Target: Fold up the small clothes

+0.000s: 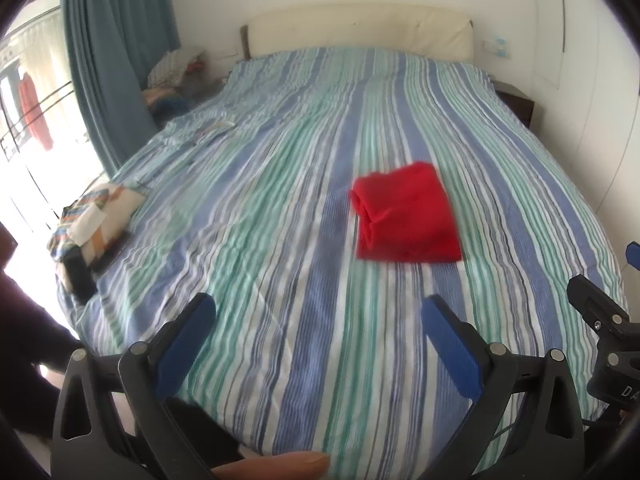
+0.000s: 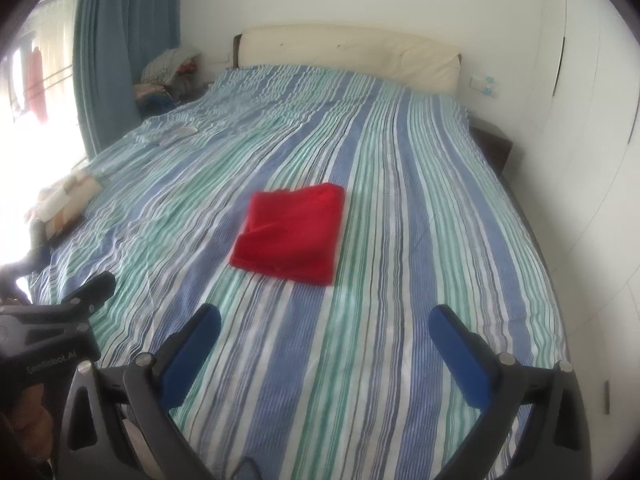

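Observation:
A red garment [image 1: 406, 216], folded into a small rectangle, lies flat on the striped bed cover [image 1: 280, 208]; it also shows in the right wrist view [image 2: 292, 232]. My left gripper [image 1: 318, 308] is open and empty, held above the near part of the bed, short of the garment and to its left. My right gripper [image 2: 328, 318] is open and empty, also near the bed's foot, with the garment ahead of it and slightly left. Each gripper shows at the edge of the other's view: the right one [image 1: 608, 320], the left one [image 2: 76, 308].
A patterned cloth pile with a dark object [image 1: 94, 232] lies at the bed's left edge. A cream headboard [image 1: 360, 32] is at the far end, blue curtains [image 1: 116, 60] and clothes piles at the left, a dark nightstand [image 1: 516, 106] and white wall at the right.

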`<state>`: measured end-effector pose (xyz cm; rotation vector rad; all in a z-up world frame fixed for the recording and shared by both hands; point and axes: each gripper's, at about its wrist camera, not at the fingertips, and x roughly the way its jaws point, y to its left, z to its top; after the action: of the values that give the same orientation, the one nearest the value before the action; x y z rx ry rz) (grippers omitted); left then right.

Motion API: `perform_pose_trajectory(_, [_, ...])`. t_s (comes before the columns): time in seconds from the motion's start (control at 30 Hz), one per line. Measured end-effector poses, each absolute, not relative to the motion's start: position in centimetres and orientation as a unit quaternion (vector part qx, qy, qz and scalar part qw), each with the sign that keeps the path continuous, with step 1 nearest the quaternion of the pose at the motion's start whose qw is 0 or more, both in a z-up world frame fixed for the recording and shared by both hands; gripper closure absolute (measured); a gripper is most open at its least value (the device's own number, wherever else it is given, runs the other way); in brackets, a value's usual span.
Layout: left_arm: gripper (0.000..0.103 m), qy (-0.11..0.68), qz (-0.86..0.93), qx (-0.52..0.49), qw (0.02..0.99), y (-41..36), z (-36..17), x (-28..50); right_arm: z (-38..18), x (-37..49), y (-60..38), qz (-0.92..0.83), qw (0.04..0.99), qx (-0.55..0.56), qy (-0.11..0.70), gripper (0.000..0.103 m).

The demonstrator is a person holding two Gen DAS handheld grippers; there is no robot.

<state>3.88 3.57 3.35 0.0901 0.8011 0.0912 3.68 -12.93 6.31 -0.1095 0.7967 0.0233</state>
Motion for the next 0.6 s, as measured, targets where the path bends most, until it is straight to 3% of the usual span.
perform_pose_trajectory(0.6, [0.000,0.386,0.045,0.049,0.920,3.17,3.62,3.92,6.17,4.19,-12.61,0.006,0.920,-0.062,0.388,0.001])
